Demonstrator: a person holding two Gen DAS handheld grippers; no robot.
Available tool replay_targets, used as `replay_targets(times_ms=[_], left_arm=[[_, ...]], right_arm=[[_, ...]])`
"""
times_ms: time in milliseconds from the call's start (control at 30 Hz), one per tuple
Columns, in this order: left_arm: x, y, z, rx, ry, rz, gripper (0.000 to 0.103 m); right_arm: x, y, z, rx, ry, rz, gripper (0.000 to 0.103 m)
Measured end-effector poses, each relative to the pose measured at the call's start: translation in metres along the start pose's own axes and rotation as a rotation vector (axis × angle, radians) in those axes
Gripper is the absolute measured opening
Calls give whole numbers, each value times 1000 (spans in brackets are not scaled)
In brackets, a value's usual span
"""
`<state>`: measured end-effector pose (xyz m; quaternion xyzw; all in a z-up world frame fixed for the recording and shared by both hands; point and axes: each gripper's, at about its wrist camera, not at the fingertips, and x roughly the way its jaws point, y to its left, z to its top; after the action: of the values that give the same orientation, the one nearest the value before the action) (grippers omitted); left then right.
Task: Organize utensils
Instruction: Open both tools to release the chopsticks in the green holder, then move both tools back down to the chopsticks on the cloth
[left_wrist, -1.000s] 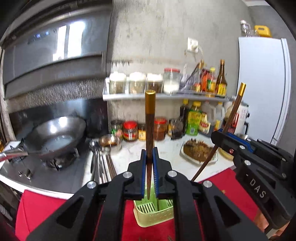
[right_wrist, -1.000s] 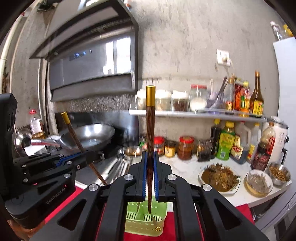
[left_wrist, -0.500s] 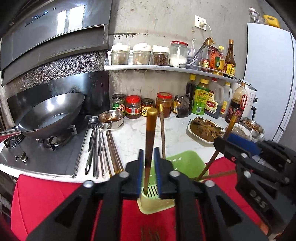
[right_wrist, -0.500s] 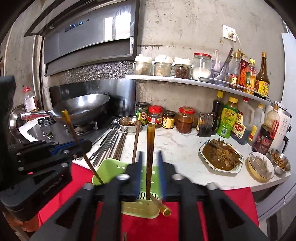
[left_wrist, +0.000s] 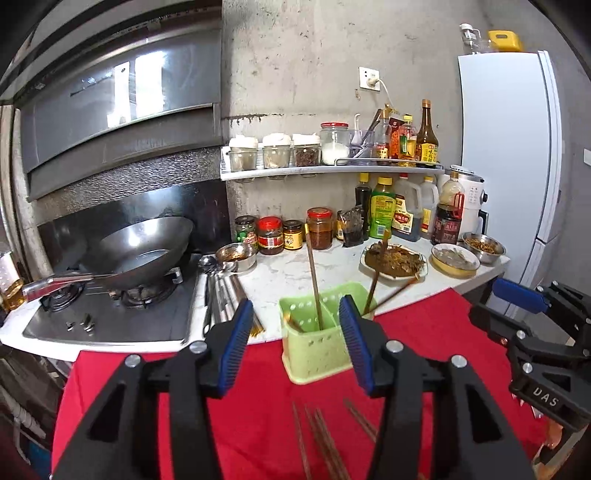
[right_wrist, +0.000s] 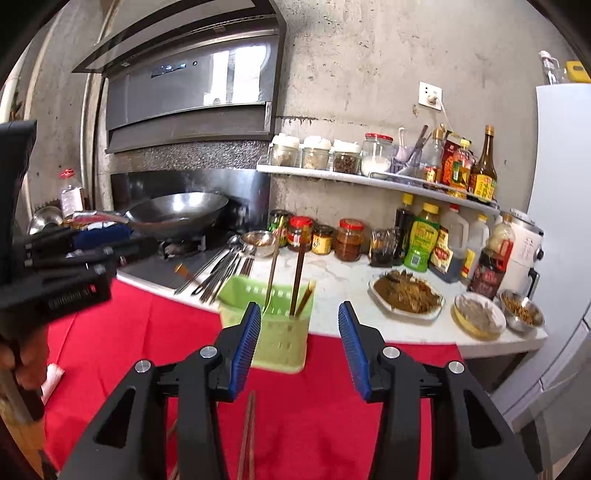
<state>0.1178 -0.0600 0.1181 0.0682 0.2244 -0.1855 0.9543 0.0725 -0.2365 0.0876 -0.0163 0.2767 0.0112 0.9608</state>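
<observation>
A green plastic utensil basket (left_wrist: 317, 341) stands on the red cloth (left_wrist: 240, 417), with several brown gold-tipped chopsticks (left_wrist: 314, 277) leaning in it. It also shows in the right wrist view (right_wrist: 275, 332), with chopsticks (right_wrist: 298, 275) in it. My left gripper (left_wrist: 295, 339) is open and empty just in front of the basket. My right gripper (right_wrist: 299, 345) is open and empty, also in front of the basket. More chopsticks (left_wrist: 321, 443) lie loose on the cloth below the left gripper, and some (right_wrist: 246, 435) below the right.
A wok (left_wrist: 142, 254) sits on the stove at left. Metal spoons and chopsticks (left_wrist: 221, 291) lie on the white counter. A plate of food (left_wrist: 395, 260), small bowls (left_wrist: 456, 260), jars and bottles line the back. A fridge (left_wrist: 517, 166) stands at right.
Both grippers have opened and let go of their chopsticks, which now stand in the green basket. Both grippers have pulled back from the basket.
</observation>
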Motion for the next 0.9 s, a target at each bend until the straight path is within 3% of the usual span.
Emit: replay_targets(times_ms=[167, 333, 467, 733, 900], left_arm=[[-31, 1, -40, 2, 62, 64, 48], [-31, -3, -124, -39, 236, 40, 48], [-29, -6, -173, -89, 316, 24, 48], [-36, -17, -218, -90, 354, 16, 48], [-27, -20, -236, -90, 410, -2, 39]], right_arm=[[-18, 9, -46, 1, 66, 49, 46], [-23, 17, -101, 22, 146, 66, 46], [-24, 21, -142, 42, 198, 71, 46], [-25, 15, -183, 76, 253, 45, 45], [-21, 14, -197, 65, 297, 45, 41]])
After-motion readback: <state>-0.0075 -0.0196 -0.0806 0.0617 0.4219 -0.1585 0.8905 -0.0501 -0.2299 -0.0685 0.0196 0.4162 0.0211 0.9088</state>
